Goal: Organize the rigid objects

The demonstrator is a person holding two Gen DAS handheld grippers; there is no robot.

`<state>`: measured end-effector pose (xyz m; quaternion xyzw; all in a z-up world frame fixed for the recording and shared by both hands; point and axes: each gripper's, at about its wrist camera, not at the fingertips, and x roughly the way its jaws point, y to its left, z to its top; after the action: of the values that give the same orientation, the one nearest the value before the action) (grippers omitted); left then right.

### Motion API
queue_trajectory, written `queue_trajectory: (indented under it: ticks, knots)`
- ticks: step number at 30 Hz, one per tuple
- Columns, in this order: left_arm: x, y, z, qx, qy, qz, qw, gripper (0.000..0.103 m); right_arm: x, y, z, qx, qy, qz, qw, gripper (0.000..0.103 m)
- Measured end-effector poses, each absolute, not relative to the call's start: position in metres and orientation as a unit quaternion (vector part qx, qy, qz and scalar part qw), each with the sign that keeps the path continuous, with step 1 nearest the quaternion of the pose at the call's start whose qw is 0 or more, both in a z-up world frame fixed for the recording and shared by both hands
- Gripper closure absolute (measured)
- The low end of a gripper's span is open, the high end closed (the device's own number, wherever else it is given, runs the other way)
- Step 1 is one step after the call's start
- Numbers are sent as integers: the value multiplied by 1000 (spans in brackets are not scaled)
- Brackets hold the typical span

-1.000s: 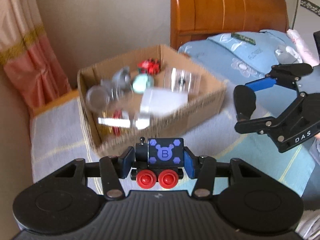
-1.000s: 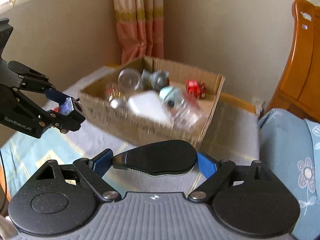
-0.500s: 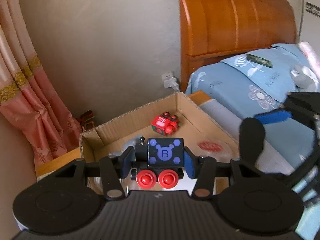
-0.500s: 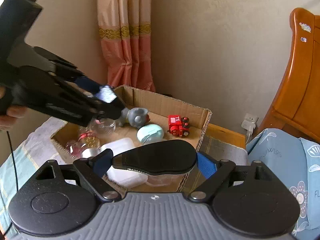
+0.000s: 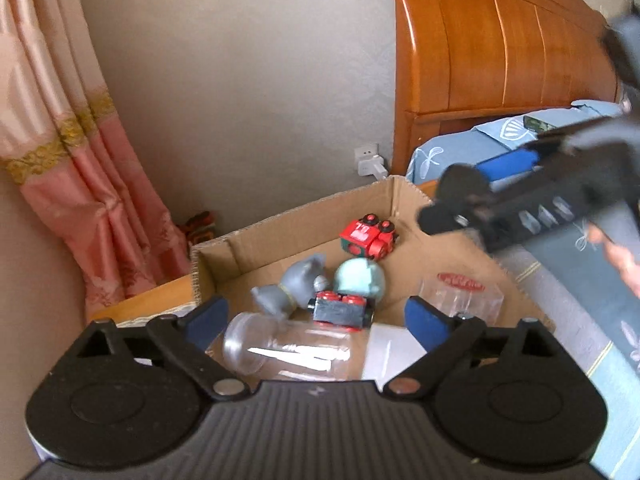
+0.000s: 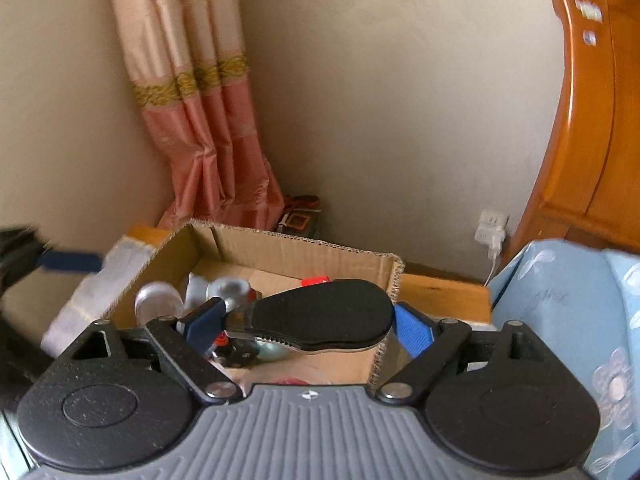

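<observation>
Both hand-held grippers are hovering over the cardboard box [image 5: 296, 220]: the left hand-held gripper [image 5: 316, 320] is standing spread and empty, its jaws having just been opening, while the right hand-held gripper [image 6: 308, 320] is standing wide around a black paddle-shaped piece [image 6: 320, 316] (whether the pads are pressing it, I cannot tell). Inside the box, a clear jar [image 5: 288, 352], a grey figurine [image 5: 292, 288], a pale green ball [image 5: 360, 280] and a red toy engine [image 5: 368, 236] are crowding the floor. A second ago the blue toy train [image 5: 340, 312] was pinched in the left jaws; now it is lying in the box, beside the ball, below and between the left fingers.
</observation>
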<state>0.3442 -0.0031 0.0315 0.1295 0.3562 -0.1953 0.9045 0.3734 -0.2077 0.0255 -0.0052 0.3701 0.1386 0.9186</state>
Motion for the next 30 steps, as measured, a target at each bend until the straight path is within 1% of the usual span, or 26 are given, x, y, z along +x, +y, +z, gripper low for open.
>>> queue_trajectory:
  ticks: [1, 2, 4, 8, 17, 20, 23, 30]
  knots:
    - [339, -1, 32, 136, 352, -196, 905, 7, 378, -207, 23, 5, 378, 139, 915, 0]
    - [335, 1, 34, 138, 348, -195, 906, 7, 380, -206, 21, 13, 379, 136, 915, 0]
    - [327, 6, 34, 139, 342, -192, 909, 2, 380, -204, 18, 19, 388, 134, 912, 0]
    - [312, 11, 39, 138, 333, -179, 915, 2, 369, -196, 20, 10, 398, 133, 907, 0]
    - [267, 20, 56, 85, 325, -136, 932, 2, 296, -181, 45, -68, 381, 69, 919, 0]
    - [245, 21, 55, 74, 326, -104, 937, 2, 264, -179, 44, -76, 375, 44, 923, 0]
    - [224, 22, 48, 65, 328, -72, 940, 2, 237, -181, 35, -48, 379, 25, 924, 0]
    - [196, 28, 23, 25, 378, -43, 925, 2, 191, -183, 1, 14, 417, 3, 909, 0]
